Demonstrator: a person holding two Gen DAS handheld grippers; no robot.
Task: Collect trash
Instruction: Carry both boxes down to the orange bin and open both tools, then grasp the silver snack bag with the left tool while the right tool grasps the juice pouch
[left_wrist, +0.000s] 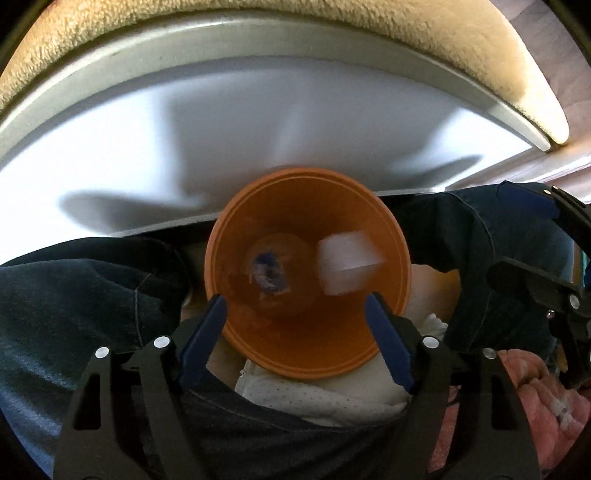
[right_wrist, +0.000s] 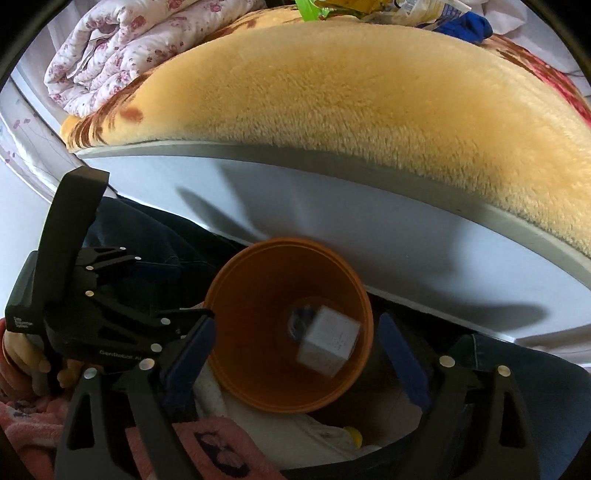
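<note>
Left wrist: round orange plastic bin (left_wrist: 308, 273) opens up toward us, white paper cube (left_wrist: 347, 263) inside, blurred. Left tool (left_wrist: 295, 332) and right tool (right_wrist: 295, 354) both gape wide, empty.

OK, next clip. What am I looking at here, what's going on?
A person holds a tool in each hand over an orange bin beside a bed with a yellow plush blanket. A white box is inside the bin, blurred as if just dropped; another scrap lies at the bottom. The left tool and right tool are both open and empty, straddling the bin.
</note>
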